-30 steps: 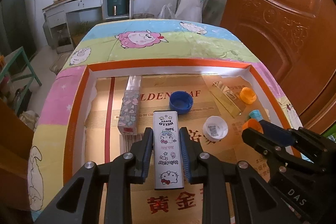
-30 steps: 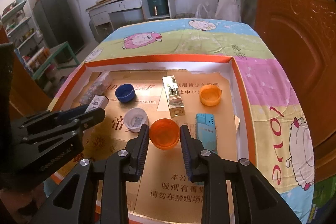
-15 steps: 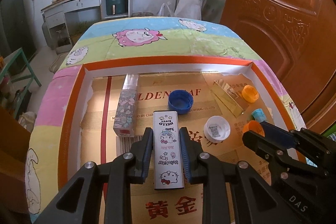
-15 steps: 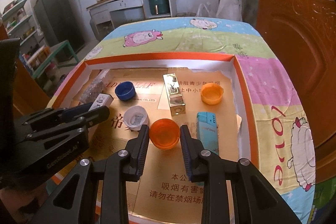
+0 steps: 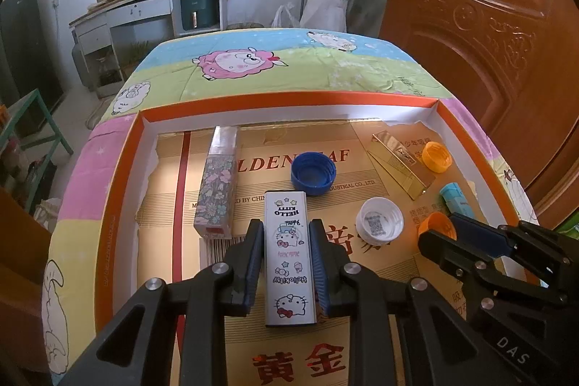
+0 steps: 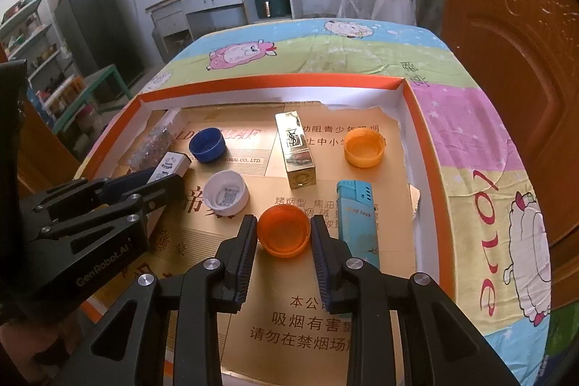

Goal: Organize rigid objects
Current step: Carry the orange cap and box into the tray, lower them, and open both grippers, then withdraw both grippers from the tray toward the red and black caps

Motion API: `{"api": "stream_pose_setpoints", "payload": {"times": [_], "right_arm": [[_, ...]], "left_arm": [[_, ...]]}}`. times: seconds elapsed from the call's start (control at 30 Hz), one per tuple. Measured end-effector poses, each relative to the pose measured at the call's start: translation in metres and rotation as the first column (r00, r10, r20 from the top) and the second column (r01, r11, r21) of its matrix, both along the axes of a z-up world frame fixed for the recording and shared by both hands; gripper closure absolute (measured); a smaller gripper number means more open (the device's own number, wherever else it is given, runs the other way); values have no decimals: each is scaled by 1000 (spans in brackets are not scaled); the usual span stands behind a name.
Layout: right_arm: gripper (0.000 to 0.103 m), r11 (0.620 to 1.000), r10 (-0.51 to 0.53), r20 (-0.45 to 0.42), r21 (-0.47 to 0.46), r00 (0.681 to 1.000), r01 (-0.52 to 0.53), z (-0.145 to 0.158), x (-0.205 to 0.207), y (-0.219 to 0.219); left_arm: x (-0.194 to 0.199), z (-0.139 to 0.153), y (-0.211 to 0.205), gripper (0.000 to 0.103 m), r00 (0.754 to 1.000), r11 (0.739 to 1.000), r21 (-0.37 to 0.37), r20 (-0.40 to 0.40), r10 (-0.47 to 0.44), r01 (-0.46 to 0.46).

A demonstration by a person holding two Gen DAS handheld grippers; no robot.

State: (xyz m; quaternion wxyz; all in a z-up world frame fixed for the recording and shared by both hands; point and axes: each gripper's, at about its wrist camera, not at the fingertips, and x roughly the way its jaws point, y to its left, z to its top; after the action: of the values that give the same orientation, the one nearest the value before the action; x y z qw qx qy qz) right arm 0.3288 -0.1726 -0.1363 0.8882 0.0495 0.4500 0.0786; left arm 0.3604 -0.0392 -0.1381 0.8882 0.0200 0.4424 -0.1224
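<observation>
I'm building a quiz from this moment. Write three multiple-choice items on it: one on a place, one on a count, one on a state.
1. Where does the white plastic bottle cap lie?
A. outside the tray, on the cartoon bedsheet
B. in the orange-rimmed cardboard tray, nearer the camera than the blue plastic bottle cap
C. on top of the gold rectangular box

2. How many orange plastic caps are in the tray?
A. one
B. two
C. four

3. What is between the left gripper's fingers?
A. the white Hello Kitty rectangular box
B. the teal plastic lighter
C. nothing

Answers: 1 B, the right wrist view shows the white cap below the blue one on the tray floor. 2 B, one sits between the right gripper's fingers, the other right of the gold box. 3 A, the left wrist view shows both fingers flanking the Hello Kitty box.
</observation>
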Motion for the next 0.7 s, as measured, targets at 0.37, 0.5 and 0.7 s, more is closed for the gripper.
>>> {"api": "stream_pose_setpoints", "payload": {"times": [0.37, 0.5, 0.7], "right_arm": [[71, 1000, 14, 26, -18, 1000, -14, 4, -3, 6], [57, 999, 21, 51, -47, 998, -19, 10, -5, 9], [57, 999, 26, 51, -39, 998, -24, 14, -7, 11]], "left_arm": [[-2, 4, 3, 71, 1000, 1000, -23, -1, 9, -9], [-6, 12, 3, 67, 1000, 1000, -23, 23, 2, -2], [-8, 17, 4, 64, 1000, 1000, -25, 29, 7, -6]]}}
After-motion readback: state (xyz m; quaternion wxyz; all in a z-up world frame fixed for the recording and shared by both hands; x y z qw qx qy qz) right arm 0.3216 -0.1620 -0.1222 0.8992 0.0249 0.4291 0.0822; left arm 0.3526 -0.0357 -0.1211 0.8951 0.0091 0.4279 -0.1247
